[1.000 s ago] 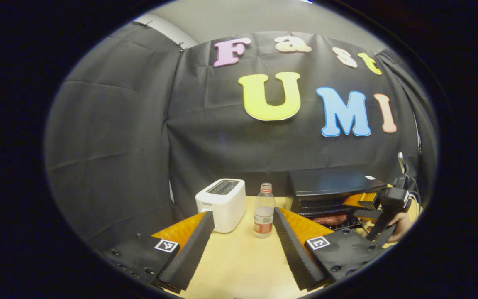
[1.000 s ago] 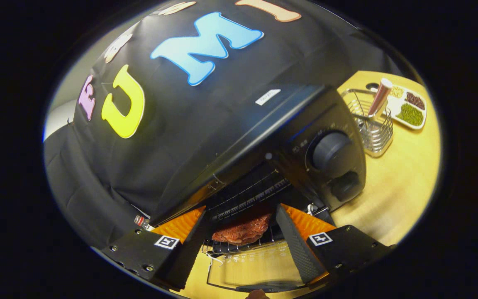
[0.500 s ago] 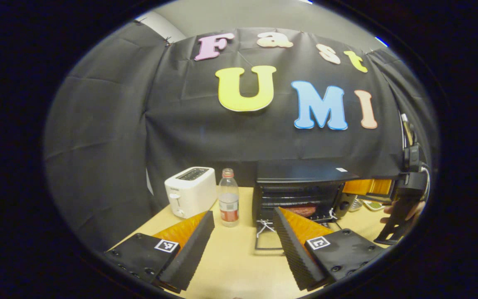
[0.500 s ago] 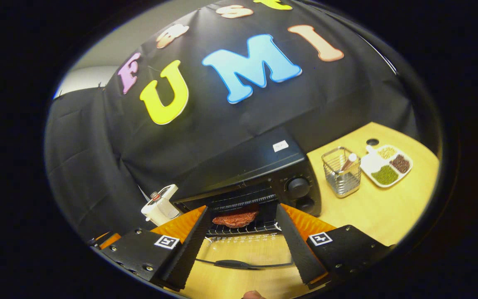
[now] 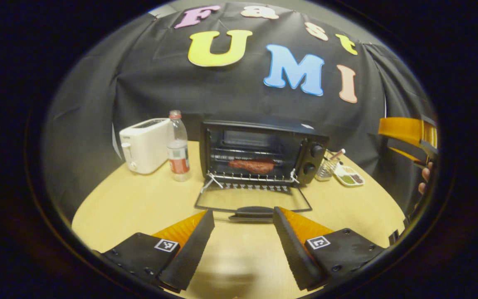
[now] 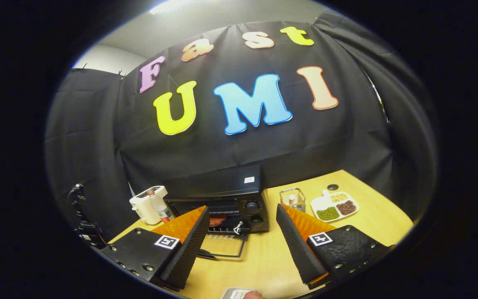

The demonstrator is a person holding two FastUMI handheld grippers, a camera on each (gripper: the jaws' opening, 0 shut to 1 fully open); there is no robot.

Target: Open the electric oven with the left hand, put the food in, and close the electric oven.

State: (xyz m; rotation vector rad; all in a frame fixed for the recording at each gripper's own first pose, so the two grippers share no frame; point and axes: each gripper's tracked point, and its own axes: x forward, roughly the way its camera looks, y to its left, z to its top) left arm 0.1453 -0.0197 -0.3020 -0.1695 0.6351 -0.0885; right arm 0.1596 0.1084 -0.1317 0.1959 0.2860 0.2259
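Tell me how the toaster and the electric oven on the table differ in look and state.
The toaster is white and small with slots on top; the electric oven is black, wider, with two knobs on its front right. The toaster is closed-bodied and shows nothing in it; the electric oven's glass door lies folded down flat and a piece of meat sits on its rack. Both stand upright on the wooden table near the back wall.

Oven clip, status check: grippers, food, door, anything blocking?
Left gripper open, empty, facing door handle. Right gripper open, empty, back from oven. Food on rack inside, door down flat. Nothing in the way.
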